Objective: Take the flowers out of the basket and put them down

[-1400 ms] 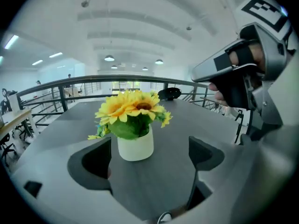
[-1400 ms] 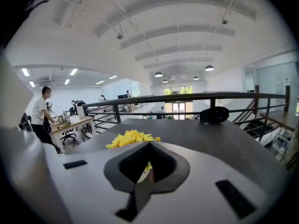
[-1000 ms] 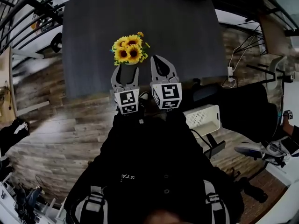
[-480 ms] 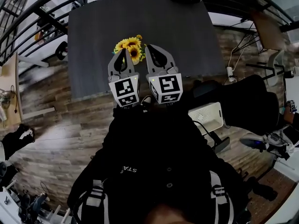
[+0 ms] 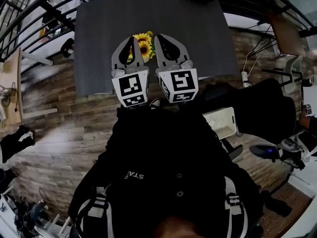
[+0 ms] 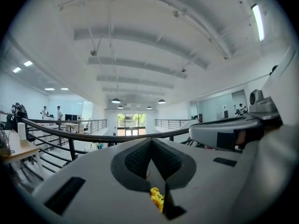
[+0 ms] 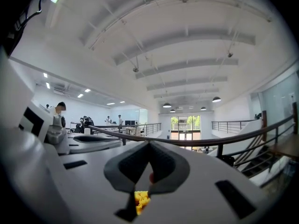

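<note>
Sunflowers (image 5: 144, 44) show over the dark table (image 5: 198, 33), tucked between the left gripper (image 5: 131, 38) and the right gripper (image 5: 161, 36), which stand side by side, each with its jaws pressed together on nothing, yellow petals peeking beneath.

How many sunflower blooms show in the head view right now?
2. One bloom sits between the gripper tips, the other directly below it in the picture. More may be hidden behind the left gripper and right gripper.

Flowers (image 5: 144, 44) sit on the table (image 5: 99, 43), left gripper (image 5: 132, 38) at their 9 o'clock, right gripper (image 5: 159, 36) at 3 o'clock
</note>
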Action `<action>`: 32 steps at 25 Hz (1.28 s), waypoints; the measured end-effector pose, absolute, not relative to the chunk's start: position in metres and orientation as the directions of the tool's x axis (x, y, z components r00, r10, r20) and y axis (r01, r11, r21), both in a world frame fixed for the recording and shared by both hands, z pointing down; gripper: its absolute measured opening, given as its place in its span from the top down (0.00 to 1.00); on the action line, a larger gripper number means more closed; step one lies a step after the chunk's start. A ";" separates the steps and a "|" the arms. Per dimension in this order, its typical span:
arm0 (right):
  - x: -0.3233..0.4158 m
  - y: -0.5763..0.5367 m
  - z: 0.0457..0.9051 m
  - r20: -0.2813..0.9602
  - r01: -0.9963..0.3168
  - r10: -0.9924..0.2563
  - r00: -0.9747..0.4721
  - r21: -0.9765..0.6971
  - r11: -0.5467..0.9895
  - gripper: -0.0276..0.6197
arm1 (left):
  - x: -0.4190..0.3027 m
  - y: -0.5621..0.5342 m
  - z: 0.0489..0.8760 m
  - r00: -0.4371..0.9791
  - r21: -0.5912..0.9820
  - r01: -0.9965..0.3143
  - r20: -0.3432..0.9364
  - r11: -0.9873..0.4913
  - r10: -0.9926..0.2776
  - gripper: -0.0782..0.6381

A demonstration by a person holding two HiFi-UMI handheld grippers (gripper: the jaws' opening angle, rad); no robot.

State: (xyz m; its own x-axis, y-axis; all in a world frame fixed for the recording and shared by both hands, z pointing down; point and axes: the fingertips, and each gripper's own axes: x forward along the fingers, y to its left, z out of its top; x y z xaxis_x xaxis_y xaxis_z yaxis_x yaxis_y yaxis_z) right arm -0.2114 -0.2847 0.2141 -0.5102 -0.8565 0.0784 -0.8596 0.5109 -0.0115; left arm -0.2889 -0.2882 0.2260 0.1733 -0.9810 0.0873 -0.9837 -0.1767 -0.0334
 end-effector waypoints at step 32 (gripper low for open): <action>-0.202 -0.285 0.204 0.039 -0.874 -0.874 -0.485 0.004 0.485 0.94 | -0.288 -0.287 0.217 0.183 -0.023 -0.982 0.091 -0.185 -0.979 0.89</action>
State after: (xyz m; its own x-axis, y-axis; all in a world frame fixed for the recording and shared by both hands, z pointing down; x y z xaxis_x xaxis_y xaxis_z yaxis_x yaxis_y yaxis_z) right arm -0.2020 -0.2852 0.2041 -0.4848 -0.8737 0.0395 -0.8743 0.4854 0.0043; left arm -0.2884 -0.2866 0.2167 0.1826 -0.9789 0.0913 -0.9824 -0.1854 -0.0228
